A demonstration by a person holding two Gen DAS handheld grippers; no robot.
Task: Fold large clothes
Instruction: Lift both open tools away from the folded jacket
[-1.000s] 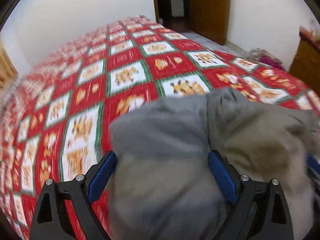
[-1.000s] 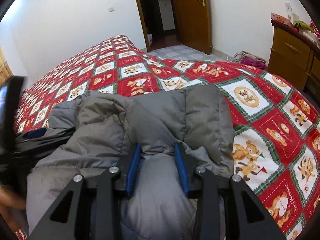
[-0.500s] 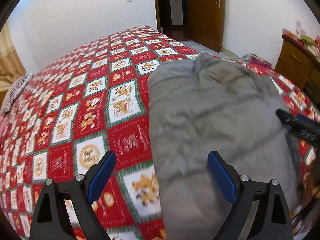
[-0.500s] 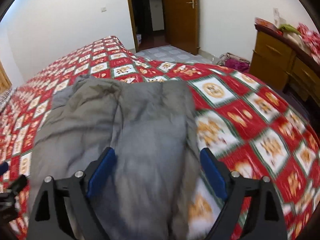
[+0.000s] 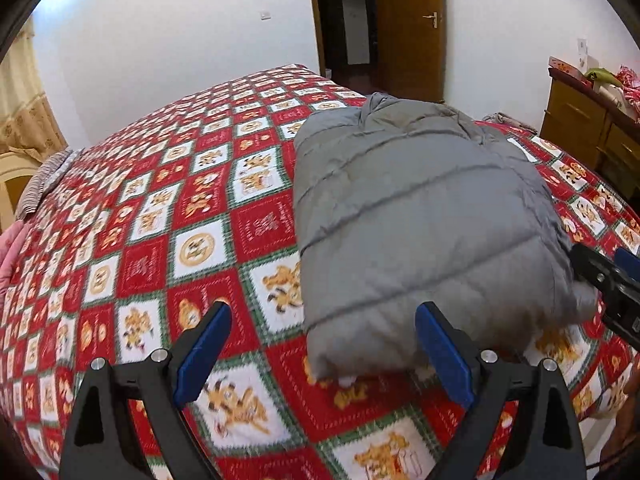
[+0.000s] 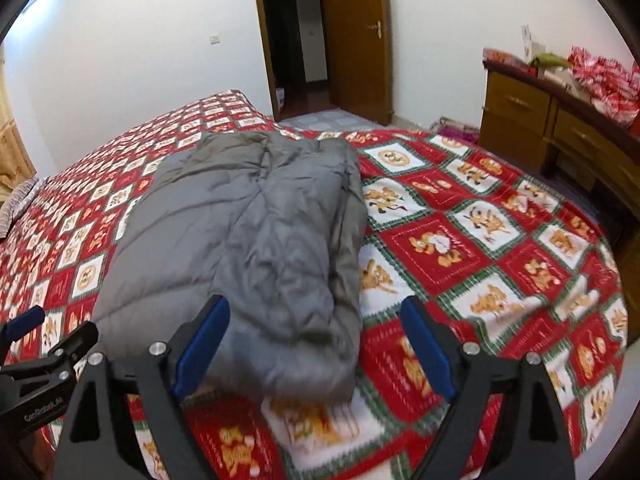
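A grey quilted puffer jacket (image 5: 420, 224) lies folded into a thick rectangle on the bed; it also shows in the right wrist view (image 6: 248, 240). My left gripper (image 5: 324, 344) is open and empty, held just short of the jacket's near left corner. My right gripper (image 6: 316, 332) is open and empty, held above the jacket's near right corner. The right gripper shows at the right edge of the left wrist view (image 5: 608, 280), and the left gripper at the lower left of the right wrist view (image 6: 40, 344).
The bed carries a red, white and green patterned cover (image 5: 160, 220). A wooden dresser (image 6: 560, 128) with clutter on top stands at the right. An open wooden door (image 6: 356, 40) and dark doorway are beyond the bed. Pink cloth (image 5: 10, 256) lies at the left edge.
The right gripper opened and let go of the jacket. Both grippers drew back from the jacket, which now lies folded on the bed.
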